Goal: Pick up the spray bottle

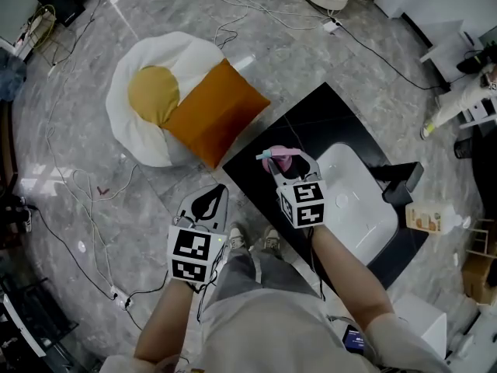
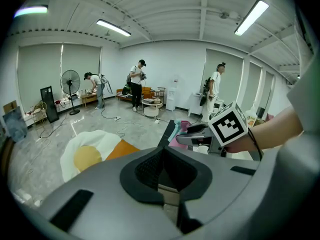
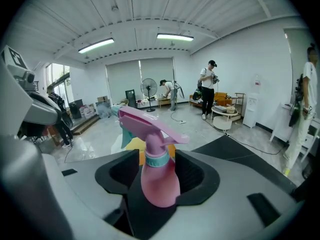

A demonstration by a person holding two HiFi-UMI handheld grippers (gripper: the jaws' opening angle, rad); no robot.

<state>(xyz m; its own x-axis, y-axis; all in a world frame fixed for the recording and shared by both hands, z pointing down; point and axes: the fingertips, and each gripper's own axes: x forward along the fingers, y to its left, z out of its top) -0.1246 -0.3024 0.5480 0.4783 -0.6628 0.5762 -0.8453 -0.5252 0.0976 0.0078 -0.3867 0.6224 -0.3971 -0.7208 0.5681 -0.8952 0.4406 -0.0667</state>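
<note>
Right fingers (image 3: 121, 170) straddle the pink plastic spray bottle (image 3: 159, 176), apart and, I judge, not yet pressing; my left fingers (image 2: 149, 169) are closed, empty. Clamping and lifting remain.

The spray bottle (image 3: 159, 181) is pink, with a rounded belly, a teal collar round its neck, a pink spray head and a teal trigger. It stands upright between the parted jaws of the right gripper (image 3: 159, 170). Its belly sits deep in the gap, its head rises above the pads, and its nozzle points towards the claw's left.
</note>
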